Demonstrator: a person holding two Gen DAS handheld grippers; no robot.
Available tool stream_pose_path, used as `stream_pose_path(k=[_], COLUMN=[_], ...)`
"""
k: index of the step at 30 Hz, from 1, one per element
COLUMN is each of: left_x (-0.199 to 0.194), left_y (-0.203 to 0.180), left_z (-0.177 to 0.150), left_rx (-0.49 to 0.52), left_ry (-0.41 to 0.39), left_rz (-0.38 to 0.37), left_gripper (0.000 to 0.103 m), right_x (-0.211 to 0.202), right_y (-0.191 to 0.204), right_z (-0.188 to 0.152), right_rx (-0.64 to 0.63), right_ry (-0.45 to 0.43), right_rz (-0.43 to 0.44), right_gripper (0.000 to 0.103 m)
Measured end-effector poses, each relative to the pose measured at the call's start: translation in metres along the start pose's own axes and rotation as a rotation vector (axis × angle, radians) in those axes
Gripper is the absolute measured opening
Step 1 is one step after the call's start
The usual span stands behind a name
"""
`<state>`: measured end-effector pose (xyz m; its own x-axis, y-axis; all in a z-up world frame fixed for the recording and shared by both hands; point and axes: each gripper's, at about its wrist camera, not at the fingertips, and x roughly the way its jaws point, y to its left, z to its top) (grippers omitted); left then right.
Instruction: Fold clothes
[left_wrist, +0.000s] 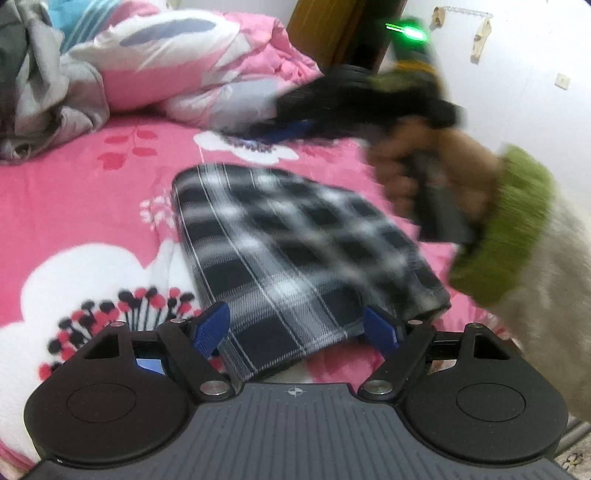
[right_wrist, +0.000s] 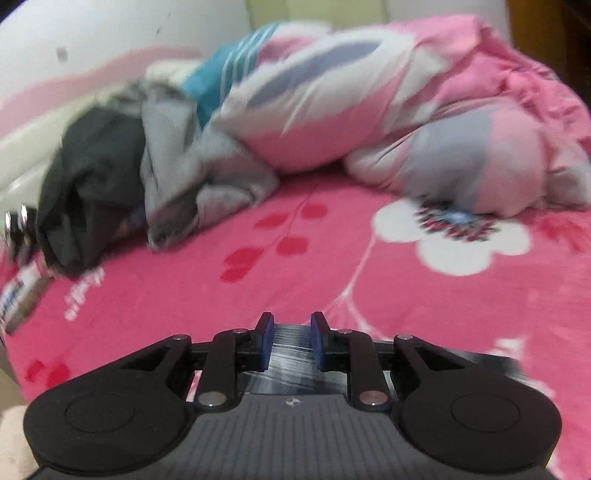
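Note:
A black-and-white plaid cloth (left_wrist: 291, 251) lies folded into a rectangle on the pink flowered bedspread (left_wrist: 92, 206). My left gripper (left_wrist: 297, 332) is open, its blue pads on either side of the cloth's near edge, not closed on it. My right gripper (left_wrist: 273, 129) shows blurred in the left wrist view, held in a hand above the cloth's far right side. In the right wrist view my right gripper (right_wrist: 291, 341) stands partly open with a gap between its pads, over a strip of the plaid cloth (right_wrist: 291, 354) seen below it.
A pile of grey and dark clothes (right_wrist: 122, 184) lies at the far left of the bed. A rolled pink and white quilt (right_wrist: 388, 110) lies along the back. A small packet (right_wrist: 22, 295) lies at the bed's left edge. A white wall (left_wrist: 517, 74) stands at right.

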<state>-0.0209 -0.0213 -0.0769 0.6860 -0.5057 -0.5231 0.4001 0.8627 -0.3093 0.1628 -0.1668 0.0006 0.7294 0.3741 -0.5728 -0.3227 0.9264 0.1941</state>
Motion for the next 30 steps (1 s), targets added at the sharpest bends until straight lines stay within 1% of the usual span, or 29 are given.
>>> stream_pose_path(k=[2, 5, 7, 10, 11, 13, 16, 18, 21, 23, 25, 26, 29, 30], left_x=[0.0, 0.004, 0.011, 0.03, 0.033, 0.037, 0.037, 0.038, 0.039, 0.04, 0.041, 0.04, 0.04, 0.04], left_y=[-0.003, -0.012, -0.016, -0.016, -0.015, -0.016, -0.02, -0.019, -0.018, -0.019, -0.019, -0.019, -0.018, -0.018], left_z=[0.005, 0.011, 0.013, 0.01, 0.009, 0.005, 0.005, 0.006, 0.007, 0.007, 0.008, 0.009, 0.01, 0.01], left_rx=[0.018, 0.06, 0.081, 0.07, 0.07, 0.072, 0.087, 0.084, 0.081, 0.079, 0.075, 0.07, 0.057, 0.054], left_ry=[-0.006, -0.006, 0.005, 0.079, 0.087, 0.101, 0.11, 0.115, 0.121, 0.125, 0.129, 0.13, 0.137, 0.14], left_rz=[0.004, 0.009, 0.009, 0.023, 0.031, 0.046, 0.064, 0.07, 0.077, 0.083, 0.09, 0.094, 0.097, 0.099], left_gripper=[0.08, 0.08, 0.08, 0.08, 0.08, 0.08, 0.081, 0.081, 0.081, 0.081, 0.081, 0.081, 0.081, 0.081], right_x=[-0.023, -0.038, -0.035, -0.021, -0.015, -0.014, -0.023, -0.038, -0.071, -0.088, -0.097, -0.094, -0.071, -0.065], right_y=[-0.01, -0.028, -0.041, -0.059, -0.065, -0.075, -0.076, -0.074, -0.068, -0.062, -0.058, -0.058, -0.063, -0.066], right_z=[-0.005, -0.016, -0.029, -0.052, -0.06, -0.068, -0.065, -0.062, -0.065, -0.068, -0.078, -0.085, -0.111, -0.12], right_rx=[0.001, -0.009, -0.005, -0.003, 0.003, 0.03, 0.046, 0.054, 0.071, 0.073, 0.076, 0.075, 0.068, 0.07], right_ry=[-0.02, -0.008, 0.016, 0.065, 0.074, 0.052, 0.038, 0.001, -0.065, -0.087, -0.075, -0.054, 0.037, 0.039], right_rz=[-0.029, -0.095, -0.149, -0.218, -0.226, -0.208, -0.218, -0.227, -0.193, -0.162, -0.129, -0.132, -0.176, -0.179], right_gripper=[0.023, 0.023, 0.023, 0.023, 0.023, 0.023, 0.023, 0.023, 0.023, 0.023, 0.023, 0.023, 0.024, 0.024])
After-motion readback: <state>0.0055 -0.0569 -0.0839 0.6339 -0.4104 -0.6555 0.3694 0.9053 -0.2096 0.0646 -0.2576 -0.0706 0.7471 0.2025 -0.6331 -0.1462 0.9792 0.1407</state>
